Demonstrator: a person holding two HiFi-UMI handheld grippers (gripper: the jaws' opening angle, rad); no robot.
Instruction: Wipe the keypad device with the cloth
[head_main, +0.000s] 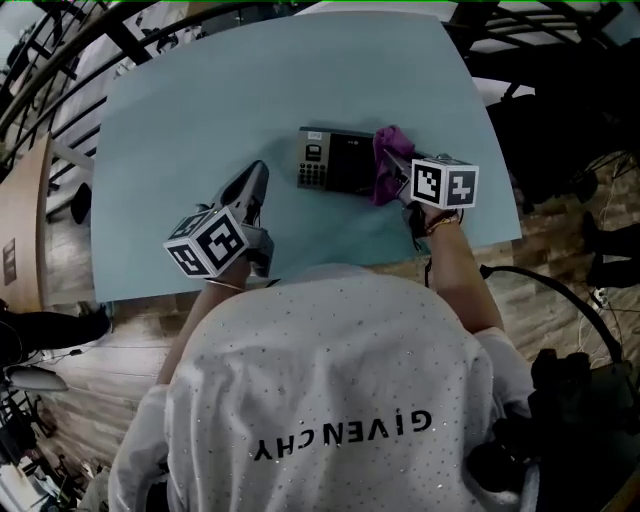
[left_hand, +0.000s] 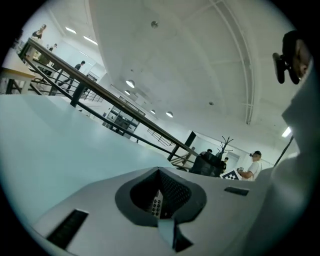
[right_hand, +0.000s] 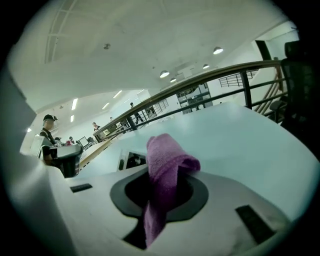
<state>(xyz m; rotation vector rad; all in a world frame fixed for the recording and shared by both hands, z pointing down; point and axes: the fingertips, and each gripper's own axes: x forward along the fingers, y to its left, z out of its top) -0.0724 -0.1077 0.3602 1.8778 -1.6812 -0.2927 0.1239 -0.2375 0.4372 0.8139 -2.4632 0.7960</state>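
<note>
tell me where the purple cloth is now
Head view, right of centre: the purple cloth is pinched in the right tool, draped on the right end of the keypad device.

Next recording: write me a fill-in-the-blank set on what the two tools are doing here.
The right tool is shut on a ____ cloth.
In the head view, the cloth covers the ____ end of the keypad device.
The left tool is shut and holds ____.
The device's keys sit at its ____ end.
Missing words: purple; right; nothing; left.
</note>
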